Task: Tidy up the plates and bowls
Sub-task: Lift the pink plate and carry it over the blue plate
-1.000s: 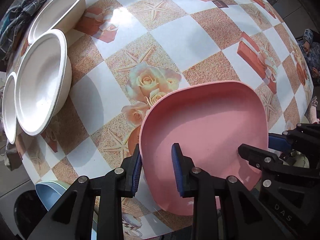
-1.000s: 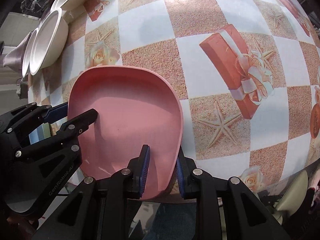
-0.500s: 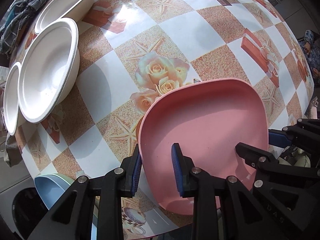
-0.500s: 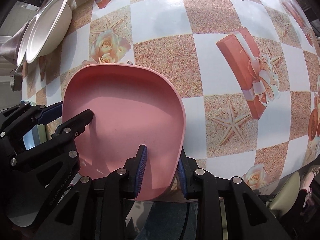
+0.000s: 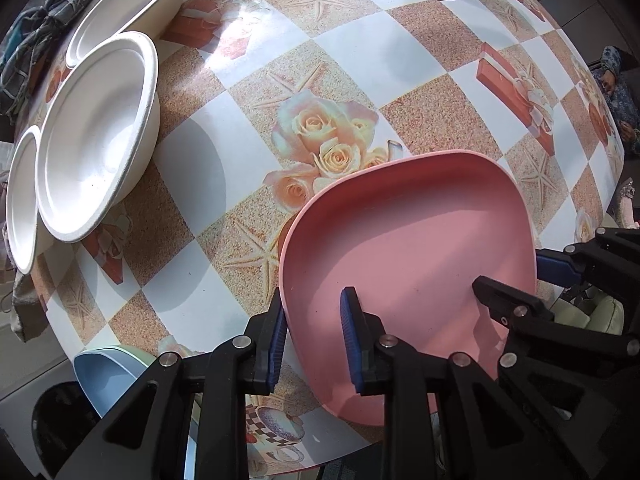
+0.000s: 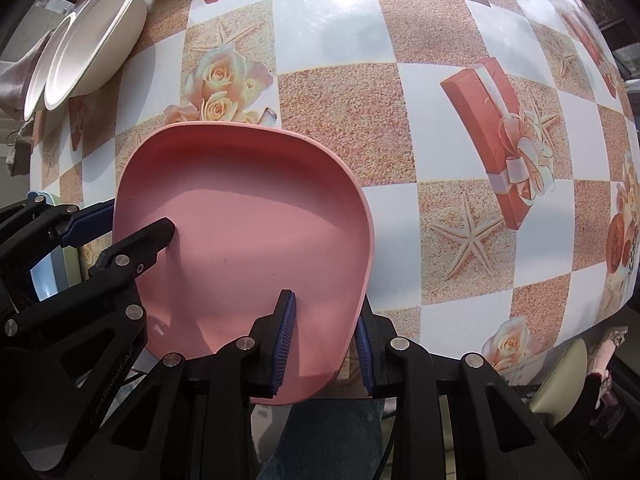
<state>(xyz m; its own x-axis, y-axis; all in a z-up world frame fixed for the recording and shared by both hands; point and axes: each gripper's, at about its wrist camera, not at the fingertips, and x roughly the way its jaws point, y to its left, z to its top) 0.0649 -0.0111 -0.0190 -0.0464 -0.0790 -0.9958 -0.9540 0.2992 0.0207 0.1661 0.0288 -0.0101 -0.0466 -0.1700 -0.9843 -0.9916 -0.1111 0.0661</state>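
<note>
Holding the pink square plastic plate by its near rim, the left gripper and right gripper stay clamped, white paper bowls lying upper left

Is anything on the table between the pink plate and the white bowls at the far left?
Nothing visible: between the pink plate, held by both tongs, and the white bowls only the bare patterned tablecloth shows.
</note>
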